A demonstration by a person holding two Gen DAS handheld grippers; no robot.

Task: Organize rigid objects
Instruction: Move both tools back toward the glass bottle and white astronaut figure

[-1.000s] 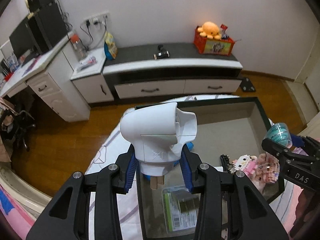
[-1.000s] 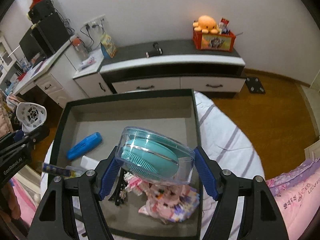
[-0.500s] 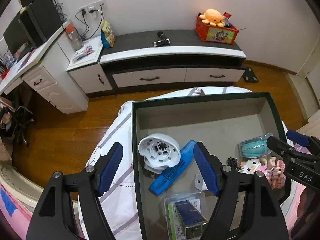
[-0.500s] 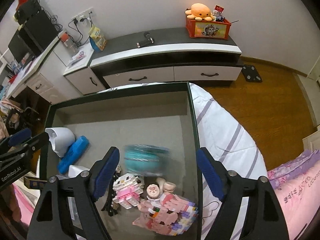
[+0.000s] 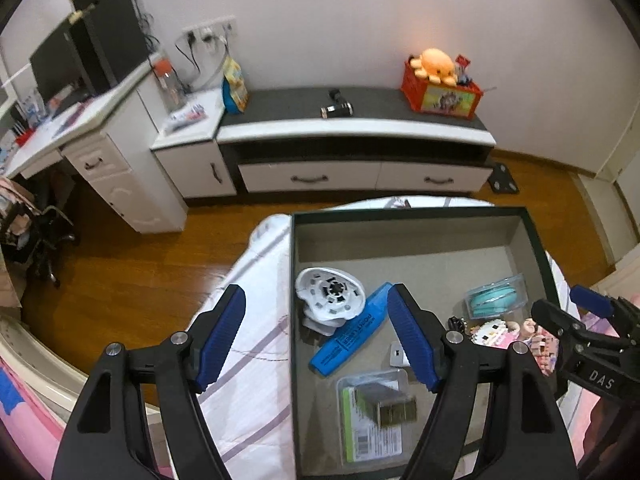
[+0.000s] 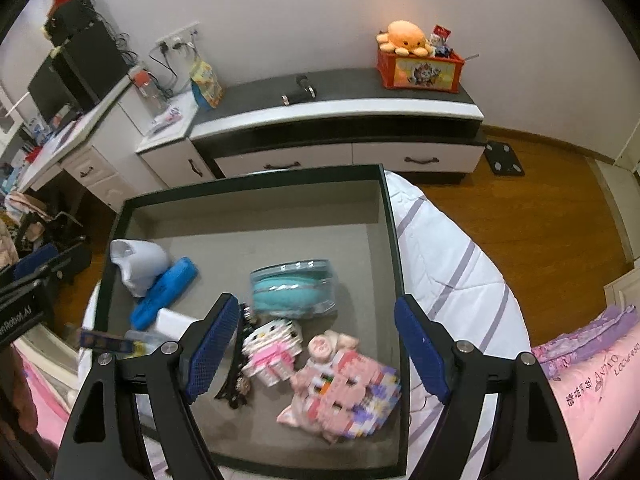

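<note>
left gripper [image 5: 316, 336]: fingers held apart, nothing clamped.
right gripper [image 6: 316, 352]: fingers apart, empty.
white fan [image 5: 330, 296]: in box [image 5: 408, 213], centre frame, just above left fingers.
teal case [image 6: 294, 288]: centre, above right fingers.

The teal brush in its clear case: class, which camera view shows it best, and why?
The right wrist view: the teal brush in its clear case lies large near the middle of the box, though slightly blurred. The left wrist view shows it smaller, near the box's right wall.

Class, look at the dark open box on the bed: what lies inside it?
Inside the box: a white fan-like device, blue marker, clear case with teal brush, pink block toys, a packaged item. Anything beneath the toy pile is hidden.
</note>
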